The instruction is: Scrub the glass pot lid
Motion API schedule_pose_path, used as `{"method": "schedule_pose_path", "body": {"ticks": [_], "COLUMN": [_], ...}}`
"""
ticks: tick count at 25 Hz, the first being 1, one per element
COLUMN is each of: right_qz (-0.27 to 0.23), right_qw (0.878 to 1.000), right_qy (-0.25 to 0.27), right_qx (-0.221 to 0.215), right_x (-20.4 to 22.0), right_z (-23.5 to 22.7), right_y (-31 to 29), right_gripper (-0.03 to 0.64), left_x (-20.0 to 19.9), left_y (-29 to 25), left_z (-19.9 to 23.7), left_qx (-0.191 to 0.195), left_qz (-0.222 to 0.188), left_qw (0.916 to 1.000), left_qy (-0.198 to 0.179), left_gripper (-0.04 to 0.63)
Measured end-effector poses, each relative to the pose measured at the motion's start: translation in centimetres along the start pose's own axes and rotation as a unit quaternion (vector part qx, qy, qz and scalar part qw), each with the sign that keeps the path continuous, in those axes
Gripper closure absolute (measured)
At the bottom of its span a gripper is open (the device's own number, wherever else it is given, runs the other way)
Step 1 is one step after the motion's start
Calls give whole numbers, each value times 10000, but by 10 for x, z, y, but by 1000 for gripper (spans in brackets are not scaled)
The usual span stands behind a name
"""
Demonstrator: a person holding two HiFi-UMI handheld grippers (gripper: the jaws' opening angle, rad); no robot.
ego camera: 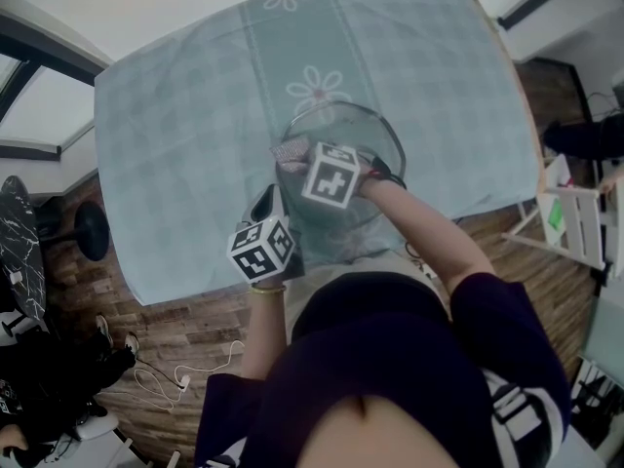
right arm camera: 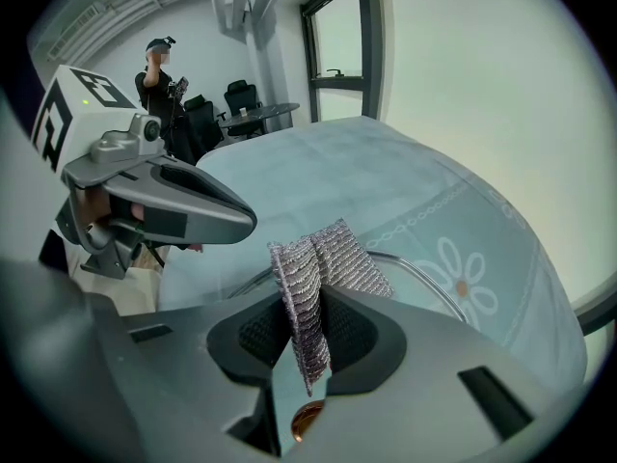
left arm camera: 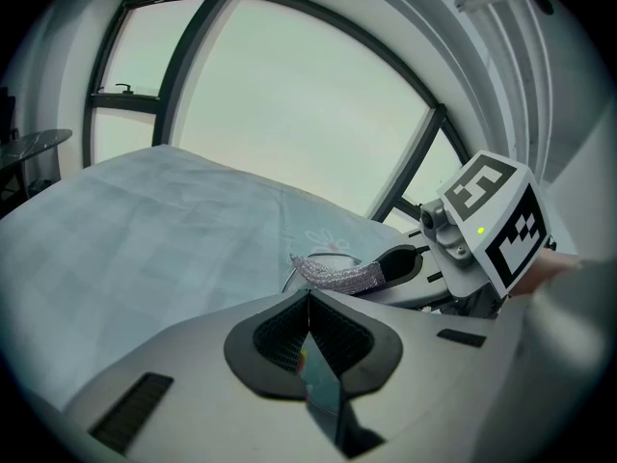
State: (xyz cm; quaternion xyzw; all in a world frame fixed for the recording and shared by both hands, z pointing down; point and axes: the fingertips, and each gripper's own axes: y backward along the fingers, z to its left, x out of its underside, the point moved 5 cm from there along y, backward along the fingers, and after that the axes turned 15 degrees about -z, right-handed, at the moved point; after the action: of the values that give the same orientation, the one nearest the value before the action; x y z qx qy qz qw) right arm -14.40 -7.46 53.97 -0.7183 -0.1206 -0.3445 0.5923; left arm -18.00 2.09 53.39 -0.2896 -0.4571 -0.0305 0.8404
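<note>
Glass pot lid (ego camera: pixel 382 130) lies on the bench (ego camera: pixel 175 164), on a teal cloth with a flower print, just in front of the person.

Right gripper (ego camera: pixel 304 161) points steeply down over the lid's left part. Its fingers are clamped on a folded silver scrub cloth (right arm camera: pixel 313 278), and the free end of the cloth sticks out past the tips onto the lid.

Left gripper (ego camera: pixel 273 198) is angled down at the lid's near-left rim. Its fingers are pressed together. The rim runs right up to the tips; can't tell if it is nipped between them.

The two grippers sit close, left just beside right, both forearms reaching in from the near edge.

Around: wood floor, black stool (ego camera: pixel 88 227), white folding chair (ego camera: pixel 575 222), loose cable (ego camera: pixel 185 378), another person (right arm camera: pixel 159 75) standing by office chairs (right arm camera: pixel 241 95) in the back.
</note>
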Motion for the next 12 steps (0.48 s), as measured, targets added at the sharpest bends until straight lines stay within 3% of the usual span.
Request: {"method": "schedule_pose_path", "body": {"ticks": [12], "right_qz": [186], "right_qw": [9995], "right_qy": [145], "right_qx": [-232], "right_x": [10], "right_z": [34], "right_y": [-1], "right_gripper": [537], "left_x": [-3], "left_y": [8], "left_z": [2], "left_qx": [-97], "left_qz": [-5], "left_qw": [9999], "left_qy": [-92], "left_gripper": [595]}}
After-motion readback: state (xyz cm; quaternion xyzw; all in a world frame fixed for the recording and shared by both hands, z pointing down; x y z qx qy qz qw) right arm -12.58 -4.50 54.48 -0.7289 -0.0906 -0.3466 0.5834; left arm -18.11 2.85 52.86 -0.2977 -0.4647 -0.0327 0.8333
